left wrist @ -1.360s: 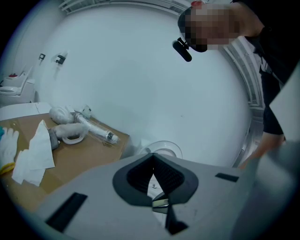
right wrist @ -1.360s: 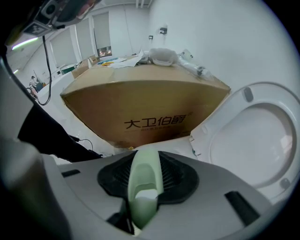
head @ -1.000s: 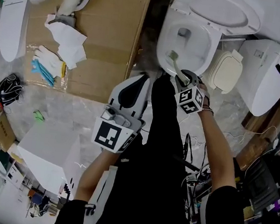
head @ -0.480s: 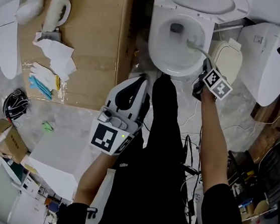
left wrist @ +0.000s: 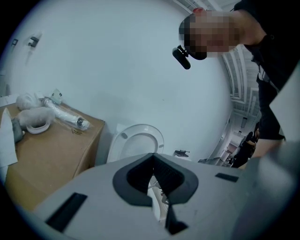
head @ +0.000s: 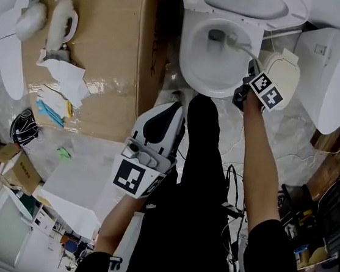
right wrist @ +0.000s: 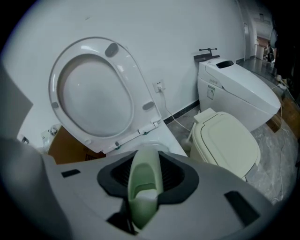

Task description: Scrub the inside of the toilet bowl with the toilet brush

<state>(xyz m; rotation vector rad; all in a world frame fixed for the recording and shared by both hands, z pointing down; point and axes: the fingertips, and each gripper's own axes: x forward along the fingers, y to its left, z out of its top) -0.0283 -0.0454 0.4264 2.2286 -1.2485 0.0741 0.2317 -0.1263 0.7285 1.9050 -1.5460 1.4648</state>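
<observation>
The toilet brush (head: 239, 45) head shows only as a small blur at the back right of the toilet bowl (head: 186, 63). The right gripper (head: 252, 71) fingers are clamped on its handle over the bowl's right rim. The left gripper (head: 175, 106) hangs before the front rim, fingers together and empty. A cardboard box (head: 107, 44) crowds the bowl's left.

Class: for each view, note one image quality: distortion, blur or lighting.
Head view: evenly lit, sharp, slight wide-angle bend. Left gripper view: strong fisheye, dark corners. Right gripper view: same fisheye; the toilet brush handle close to the lens looks soft.
</observation>
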